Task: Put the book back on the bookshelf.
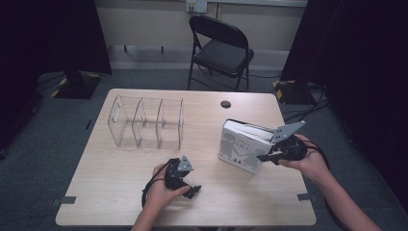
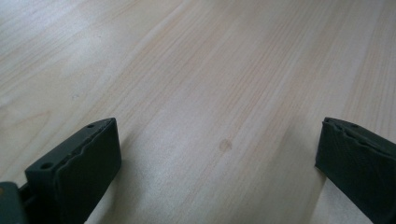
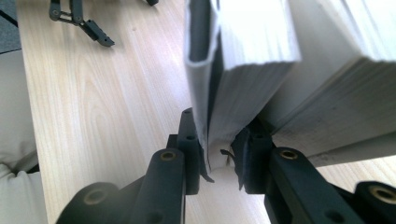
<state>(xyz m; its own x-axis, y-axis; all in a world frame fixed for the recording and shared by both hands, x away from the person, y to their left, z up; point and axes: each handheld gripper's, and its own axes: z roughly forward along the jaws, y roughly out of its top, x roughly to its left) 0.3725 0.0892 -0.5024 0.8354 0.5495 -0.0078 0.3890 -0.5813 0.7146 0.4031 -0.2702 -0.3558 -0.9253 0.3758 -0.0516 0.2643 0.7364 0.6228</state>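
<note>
White book (image 1: 239, 149) pinched by right gripper (image 3: 219, 154) fingers (left gripper (image 1: 190, 185) fingers spread over table (image 1: 120, 168)).

Organizer (image 1: 146, 123) left on table (image 1: 120, 197), book (image 1: 243, 146) right, chair (image 1: 220, 47) behind table.

The book (image 1: 242, 147) is a thick white hardback whose front cover carries grey figure shapes and a small red title. It stands tilted on the bench (image 1: 120, 178), lower edge down on the wood and cover facing the near edge, in the right half, closer to the right edge than to the left. Its page block is pale and finely ribbed. In the right gripper view the cover and an outer sheaf of pages (image 3: 243, 70) stand slightly apart from the main block.
</note>
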